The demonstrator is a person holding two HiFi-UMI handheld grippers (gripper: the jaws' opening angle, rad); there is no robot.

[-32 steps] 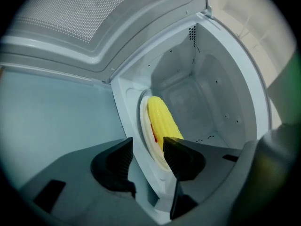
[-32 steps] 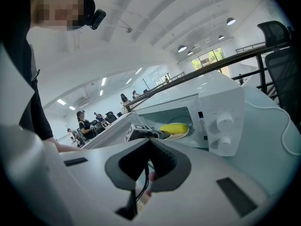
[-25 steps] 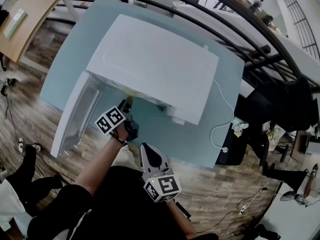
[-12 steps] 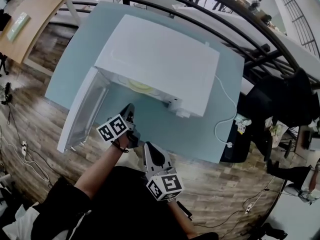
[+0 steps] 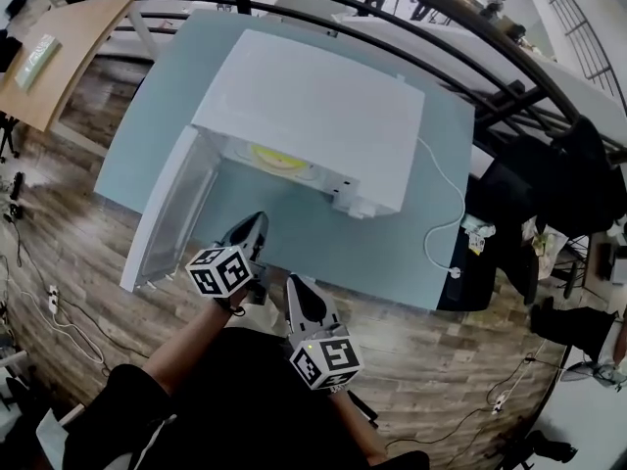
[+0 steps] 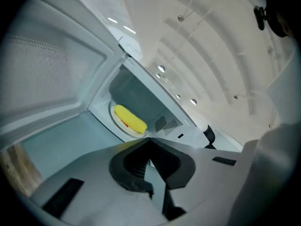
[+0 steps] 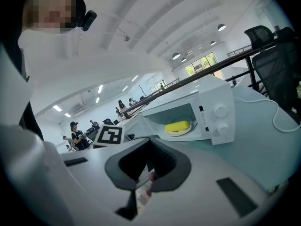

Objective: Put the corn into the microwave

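Observation:
The yellow corn (image 5: 275, 156) lies on a white plate (image 5: 294, 167) inside the white microwave (image 5: 313, 116), whose door (image 5: 168, 213) hangs wide open to the left. Looking along the left gripper's jaws, the corn (image 6: 130, 118) rests on the plate (image 6: 123, 127) in the cavity, well beyond the tips. My left gripper (image 5: 257, 223) (image 6: 149, 139) is shut and empty, hovering in front of the opening over the table. Near the table's front edge my right gripper (image 5: 298, 288) (image 7: 150, 141) is shut with nothing in it; its view shows the corn (image 7: 177, 125) from the side.
The microwave stands on a pale blue-green table (image 5: 392, 253). Its white power cable (image 5: 446, 218) trails over the table's right edge. The control knobs (image 7: 220, 119) are on the microwave's right front. A black railing (image 5: 460, 27) runs behind the table, and wooden floor surrounds it.
My left gripper has let go of the corn, shut, and drawn back and up from the microwave opening. The corn now lies on the plate inside. The right gripper shifted slightly.

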